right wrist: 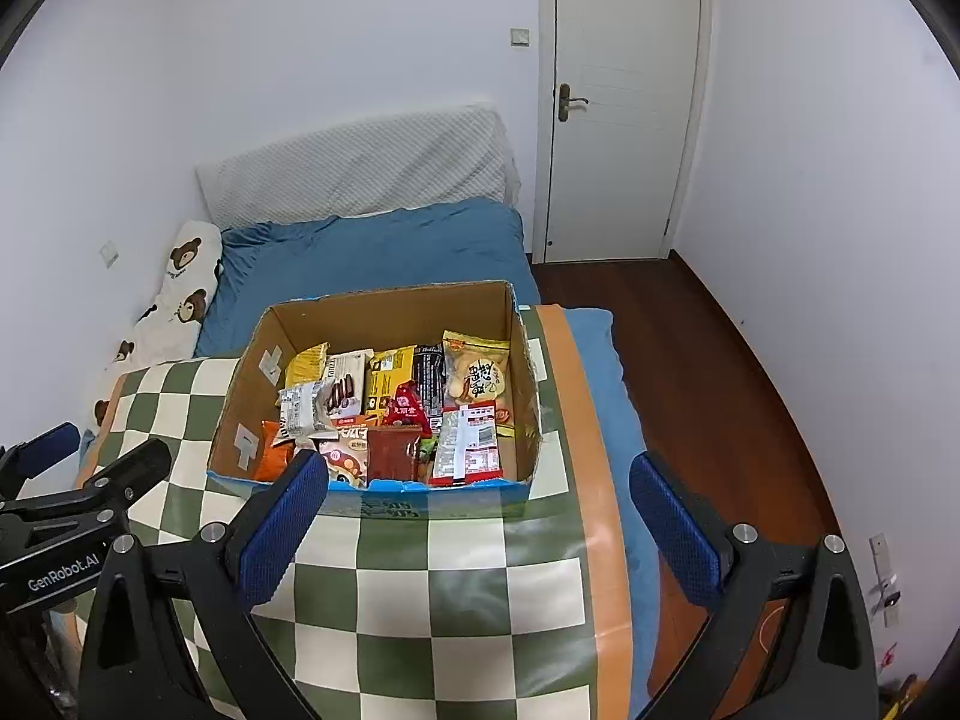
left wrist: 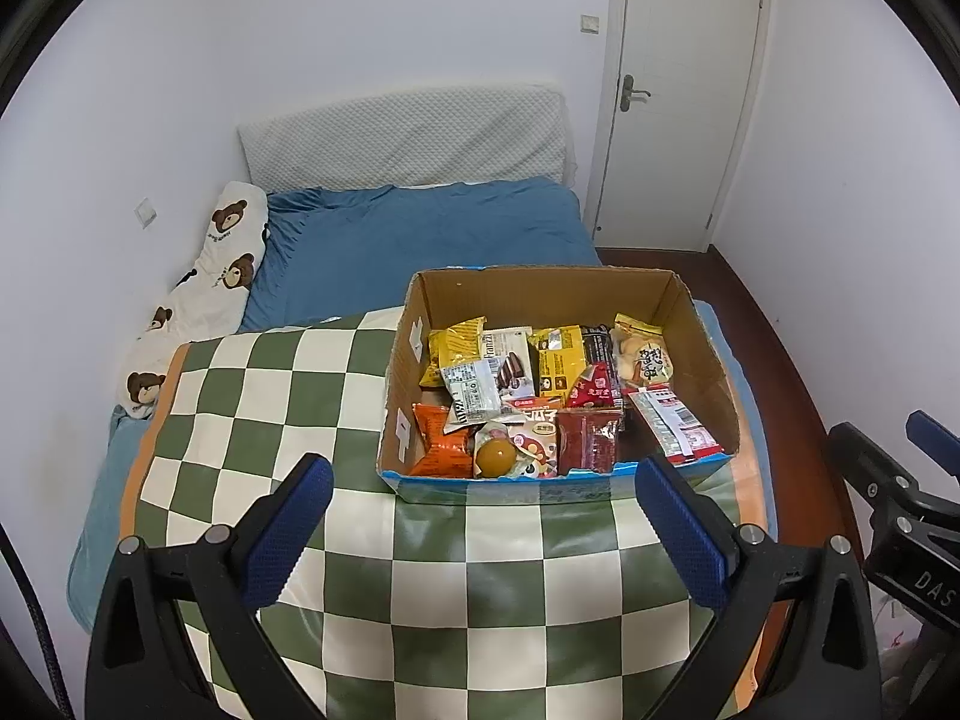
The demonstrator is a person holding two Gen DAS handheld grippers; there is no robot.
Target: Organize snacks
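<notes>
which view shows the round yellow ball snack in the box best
The left wrist view: the yellow ball sits unobstructed at the cardboard box's near edge. In the right wrist view, the right gripper's left finger covers that corner, so the ball is hidden.

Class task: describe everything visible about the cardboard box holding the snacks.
The cardboard box is open-topped, plain brown inside, with a blue printed outside and ragged, torn upper edges. White tape patches mark its left inner wall. It sits upright on the green-and-white checked cloth over the bed, packed with mixed snack packets. Neither claw touches it.
</notes>
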